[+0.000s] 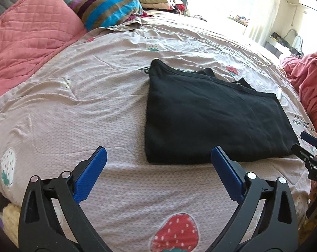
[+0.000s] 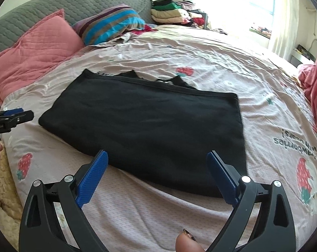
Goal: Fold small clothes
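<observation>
Left gripper [image 1: 159, 153]: jaws spread wide, nothing between the blue pads [image 1: 91, 173]; hovering over bare bedspread, just short of the garment's near-left corner.
Right gripper [image 2: 158, 157]: released, jaws wide apart, nothing gripped; pad tips over the garment's near edge, not pressing it.
Fingertip [image 2: 187, 242]: at the bottom edge of the right view, between the gripper arms.
Garment [image 2: 145, 124]: black, folded into a flat rectangle, lying mid-bed on the bedspread; uneven dark edges poking out along the far side.
Bedspread [image 1: 95, 113]: pale pink, strawberry print, wrinkled.
Far left: pink pillow [image 1: 30, 35], striped pillow [image 1: 110, 8] beside it, grey headboard [image 2: 53, 10] behind.
Far back: clothes stack [image 2: 171, 12] near the bright window.
Right edge: pink cloth [image 1: 311, 84], bunched.
</observation>
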`<state>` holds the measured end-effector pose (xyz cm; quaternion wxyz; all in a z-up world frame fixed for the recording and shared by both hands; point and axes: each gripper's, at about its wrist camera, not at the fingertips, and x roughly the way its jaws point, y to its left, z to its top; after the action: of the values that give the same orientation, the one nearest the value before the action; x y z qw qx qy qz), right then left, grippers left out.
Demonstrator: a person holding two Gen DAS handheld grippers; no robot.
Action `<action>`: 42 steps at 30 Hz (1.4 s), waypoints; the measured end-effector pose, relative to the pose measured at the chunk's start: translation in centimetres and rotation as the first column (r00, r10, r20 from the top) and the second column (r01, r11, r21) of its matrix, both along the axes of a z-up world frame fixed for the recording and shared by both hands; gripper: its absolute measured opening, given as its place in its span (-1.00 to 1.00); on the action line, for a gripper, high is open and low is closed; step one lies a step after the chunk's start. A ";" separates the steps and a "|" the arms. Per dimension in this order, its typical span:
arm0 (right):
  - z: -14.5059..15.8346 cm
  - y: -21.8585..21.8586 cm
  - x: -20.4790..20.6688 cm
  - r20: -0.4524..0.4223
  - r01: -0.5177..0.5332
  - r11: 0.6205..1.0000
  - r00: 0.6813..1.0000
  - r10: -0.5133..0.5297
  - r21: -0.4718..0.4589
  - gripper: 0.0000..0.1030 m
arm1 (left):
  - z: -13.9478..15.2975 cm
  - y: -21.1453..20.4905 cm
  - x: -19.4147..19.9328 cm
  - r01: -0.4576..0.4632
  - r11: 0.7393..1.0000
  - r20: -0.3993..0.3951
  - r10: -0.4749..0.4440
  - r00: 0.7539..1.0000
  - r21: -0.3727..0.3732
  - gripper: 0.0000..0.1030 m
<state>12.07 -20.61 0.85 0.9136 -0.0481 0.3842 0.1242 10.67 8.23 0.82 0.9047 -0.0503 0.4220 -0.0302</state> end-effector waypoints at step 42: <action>-5.2 18.5 3.2 0.016 -0.280 0.896 0.953 0.304 -0.345 0.84 | -2.0 6.2 5.7 -0.115 0.993 -0.060 0.114 0.992 -0.022 0.81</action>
<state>15.29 -2.08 -4.30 0.8755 -0.2657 0.3561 0.1902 16.39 14.46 -1.16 0.8915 -0.0866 0.4444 0.0179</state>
